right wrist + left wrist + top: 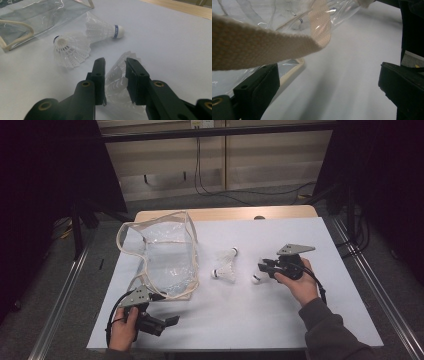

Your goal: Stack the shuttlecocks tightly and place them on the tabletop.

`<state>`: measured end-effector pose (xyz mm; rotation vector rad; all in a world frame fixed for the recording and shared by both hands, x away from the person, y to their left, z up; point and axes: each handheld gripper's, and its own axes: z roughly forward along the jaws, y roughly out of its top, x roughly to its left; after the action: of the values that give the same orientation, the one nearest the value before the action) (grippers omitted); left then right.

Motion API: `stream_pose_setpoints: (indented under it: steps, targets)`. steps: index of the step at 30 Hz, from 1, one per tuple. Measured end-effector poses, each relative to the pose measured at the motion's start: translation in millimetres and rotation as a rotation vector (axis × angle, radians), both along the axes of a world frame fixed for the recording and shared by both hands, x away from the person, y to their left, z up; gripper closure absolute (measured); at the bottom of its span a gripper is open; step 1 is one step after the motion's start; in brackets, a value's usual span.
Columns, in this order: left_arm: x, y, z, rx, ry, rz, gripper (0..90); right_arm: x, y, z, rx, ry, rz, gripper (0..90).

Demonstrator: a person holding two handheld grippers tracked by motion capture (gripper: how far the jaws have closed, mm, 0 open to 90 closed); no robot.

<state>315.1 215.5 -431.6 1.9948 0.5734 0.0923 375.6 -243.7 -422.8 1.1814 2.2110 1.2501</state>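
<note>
1. The left gripper (172, 321), nearest the camera in the high view, is seen with its jaws spread wide and nothing pressed between them; the woven strap (262, 42) of the clear plastic bag (167, 257) hangs just above them.
2. The bag is laid flat on the white table (280, 315), and its mouth is turned away from the person.
3. The right gripper (115, 72), well to the right of the bag, is held narrowly parted around the feather skirt of a shuttlecock (120, 82); whether the pads press it cannot be told.
4. That shuttlecock's long axis is judged to run along the jaws.
5. Two more shuttlecocks (226, 266) are left between it and the bag.
</note>
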Motion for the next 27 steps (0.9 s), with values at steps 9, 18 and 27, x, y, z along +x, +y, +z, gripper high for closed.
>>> stream_pose_setpoints:
  steps: [9,18,27]
  targets:
    - [0.0,0.1,0.0,0.001,-0.001,0.000,3.8,-12.4,-15.6,-5.7,-0.006,0.011,-0.020,61.5]
    - [0.0,-0.2,0.4,0.001,-0.003,0.001,3.7,-19.7,-21.2,-11.9,-0.020,0.011,-0.026,56.5]
    - [0.0,-0.1,0.3,0.000,-0.005,0.000,3.8,-20.1,-21.5,-13.6,-0.029,0.021,-0.006,54.5]
